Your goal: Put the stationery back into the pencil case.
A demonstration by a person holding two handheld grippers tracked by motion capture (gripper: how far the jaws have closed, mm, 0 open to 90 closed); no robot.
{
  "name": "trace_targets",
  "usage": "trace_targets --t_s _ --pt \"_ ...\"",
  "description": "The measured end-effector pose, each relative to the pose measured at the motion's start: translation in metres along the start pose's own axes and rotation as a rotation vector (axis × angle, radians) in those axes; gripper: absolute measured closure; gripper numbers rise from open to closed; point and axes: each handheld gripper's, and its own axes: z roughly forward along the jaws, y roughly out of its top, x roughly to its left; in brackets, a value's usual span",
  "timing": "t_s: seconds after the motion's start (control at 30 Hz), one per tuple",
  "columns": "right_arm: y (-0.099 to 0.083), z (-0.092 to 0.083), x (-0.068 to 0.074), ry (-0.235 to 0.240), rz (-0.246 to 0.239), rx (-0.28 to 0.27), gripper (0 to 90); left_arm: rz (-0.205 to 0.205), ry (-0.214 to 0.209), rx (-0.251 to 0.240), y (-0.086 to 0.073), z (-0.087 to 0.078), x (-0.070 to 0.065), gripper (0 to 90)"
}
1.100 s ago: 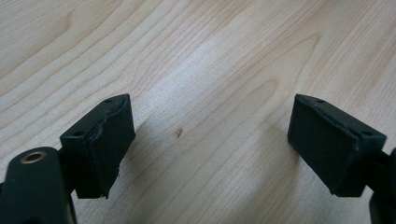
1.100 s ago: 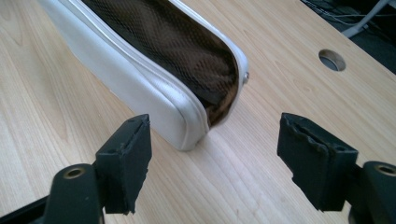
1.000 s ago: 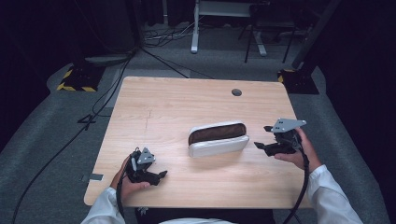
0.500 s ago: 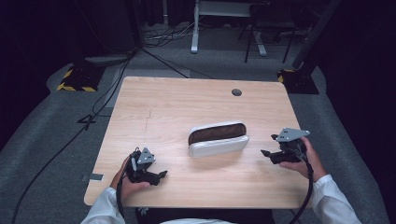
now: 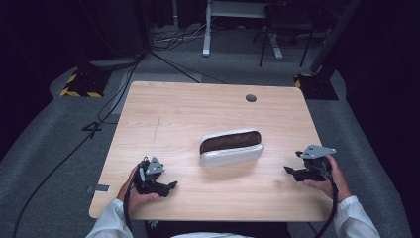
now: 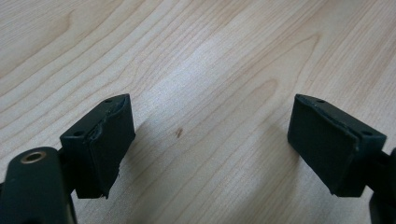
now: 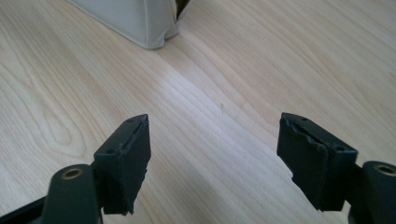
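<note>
A white pouch [image 5: 231, 148] with a dark brown lining lies open-topped at the middle of the wooden table [image 5: 198, 114]. Its near corner [image 7: 148, 21] shows at the top of the right gripper view. My left gripper [image 5: 171, 186] rests low at the table's front left, held in a hand, jaws wide apart over bare wood [image 6: 210, 130]. My right gripper [image 5: 289, 171] sits at the front right, a hand's width from the pouch, also open with nothing between its jaws [image 7: 212, 149].
A small dark round grommet [image 5: 251, 98] is set in the table's far right. Cables [image 5: 99, 119] trail over the grey floor to the left, and a yellow-black striped base [image 5: 79, 84] stands beyond the far left corner.
My right gripper has drawn back from beside the pouch toward the table's front right edge and dropped lower. The left gripper has stayed put.
</note>
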Motion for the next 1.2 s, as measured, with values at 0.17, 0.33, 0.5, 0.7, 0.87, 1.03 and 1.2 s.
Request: trace_targets --t_s 0.17,0.33,0.5,0.7,0.87,1.03,1.2 --pt "-0.014 0.001 -0.001 -0.002 0.023 0.007 26.9 0.001 0.001 0.001 0.000 0.000 0.000 15.3" --pt "-0.033 0.002 -0.002 -0.012 0.069 0.015 26.7 0.001 0.001 0.000 0.000 0.000 0.000 15.3" --pt "-0.043 0.001 -0.002 -0.010 0.094 0.009 26.3 0.001 0.001 0.001 0.000 0.000 0.000 15.3" --pt "-0.063 -0.004 -0.004 -0.012 0.164 -0.008 25.7 0.000 0.000 0.000 0.000 0.000 0.000 15.3" --pt "-0.073 -0.004 -0.004 -0.020 0.206 -0.015 23.6 0.000 0.000 0.000 0.000 0.000 0.000 15.3" --pt "-0.082 -0.003 -0.006 -0.006 0.272 -0.057 21.8 0.002 0.000 -0.001 0.000 0.000 0.000 15.3" --pt "-0.082 -0.003 -0.006 -0.007 0.273 -0.057 21.7 0.001 0.000 -0.001 0.000 0.000 0.000 15.3"
